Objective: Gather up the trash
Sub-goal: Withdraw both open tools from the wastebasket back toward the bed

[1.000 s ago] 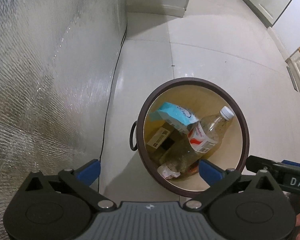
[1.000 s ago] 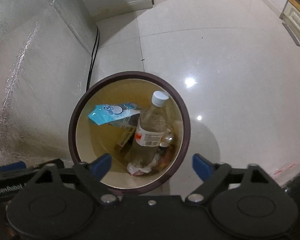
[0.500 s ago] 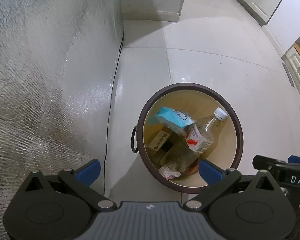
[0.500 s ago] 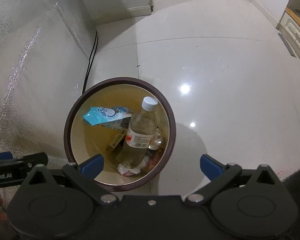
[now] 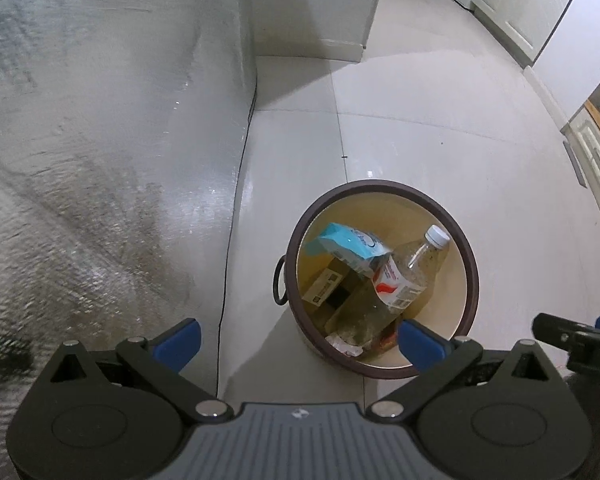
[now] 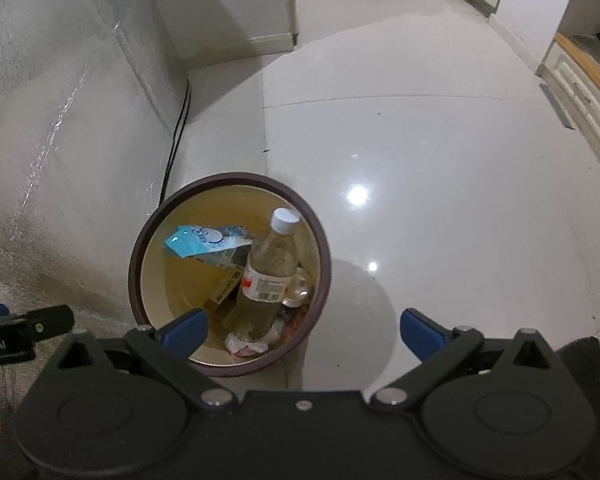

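A pale, glossy tiled floor (image 5: 420,128) fills most of both views, with ceiling lights reflected on it as bright spots in the right wrist view. Along one side runs a silvery, textured foil-like wall covering (image 5: 80,140), and a thin black cable (image 5: 236,200) follows its foot down the floor, passing near the bin. Farther back stand a white block with a skirting edge (image 5: 320,8) and white cupboard doors (image 5: 532,12); a wooden-topped counter edge (image 6: 588,68) shows at the far side of the right wrist view. Nothing lies between either tool and the bin. The round trash bin (image 5: 474,276), dark brown at the rim and cream inside, with a dark ring handle (image 5: 278,280) on its outer wall, stands on the floor just beside the cable. Inside it a clear plastic bottle (image 5: 400,280) with a white cap and a red-and-white label leans against the wall, a light blue carton (image 5: 348,244) rests tilted beside and partly over it, a tan box with a printed code sits below, and crumpled wrappers (image 6: 248,344) lie at the bottom. The left gripper (image 5: 298,342) has its blue-tipped fingers spread wide and holds nothing; the right gripper (image 6: 302,332) is likewise wide apart and empty, both held above the bin.
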Motion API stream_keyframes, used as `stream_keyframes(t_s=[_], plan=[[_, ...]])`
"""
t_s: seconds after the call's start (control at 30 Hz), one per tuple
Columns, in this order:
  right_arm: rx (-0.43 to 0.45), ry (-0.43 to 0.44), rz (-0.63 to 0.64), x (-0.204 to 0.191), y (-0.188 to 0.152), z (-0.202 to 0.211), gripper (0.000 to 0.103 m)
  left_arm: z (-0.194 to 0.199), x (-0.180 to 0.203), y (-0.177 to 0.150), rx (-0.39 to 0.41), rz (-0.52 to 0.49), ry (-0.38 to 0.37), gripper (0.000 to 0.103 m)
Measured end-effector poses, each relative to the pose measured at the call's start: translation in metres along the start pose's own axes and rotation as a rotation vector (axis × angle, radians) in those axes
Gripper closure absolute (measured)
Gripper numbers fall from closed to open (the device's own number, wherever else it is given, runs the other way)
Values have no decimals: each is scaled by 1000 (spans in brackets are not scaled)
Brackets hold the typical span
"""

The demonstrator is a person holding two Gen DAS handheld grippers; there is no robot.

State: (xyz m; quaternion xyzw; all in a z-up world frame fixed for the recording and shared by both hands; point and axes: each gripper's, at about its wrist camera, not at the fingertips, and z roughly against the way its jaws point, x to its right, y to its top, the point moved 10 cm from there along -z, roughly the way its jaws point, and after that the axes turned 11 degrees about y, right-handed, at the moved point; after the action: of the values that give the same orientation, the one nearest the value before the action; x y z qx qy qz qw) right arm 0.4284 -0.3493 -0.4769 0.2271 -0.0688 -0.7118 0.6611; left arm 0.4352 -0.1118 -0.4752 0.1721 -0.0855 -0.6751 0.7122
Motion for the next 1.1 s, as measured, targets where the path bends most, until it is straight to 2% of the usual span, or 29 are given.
stream_keyframes(t_s=[0.27, 0.57, 1.1], plan=[[90, 6, 7, -8, 0, 43, 0, 37, -10, -4, 55, 24, -23, 0], [217, 13, 19, -22, -9, 112, 0, 96, -19, -17, 138, 23, -46, 0], [464, 19, 65, -42, -21, 253, 0, 253, -24, -14, 416, 44, -122, 0]])
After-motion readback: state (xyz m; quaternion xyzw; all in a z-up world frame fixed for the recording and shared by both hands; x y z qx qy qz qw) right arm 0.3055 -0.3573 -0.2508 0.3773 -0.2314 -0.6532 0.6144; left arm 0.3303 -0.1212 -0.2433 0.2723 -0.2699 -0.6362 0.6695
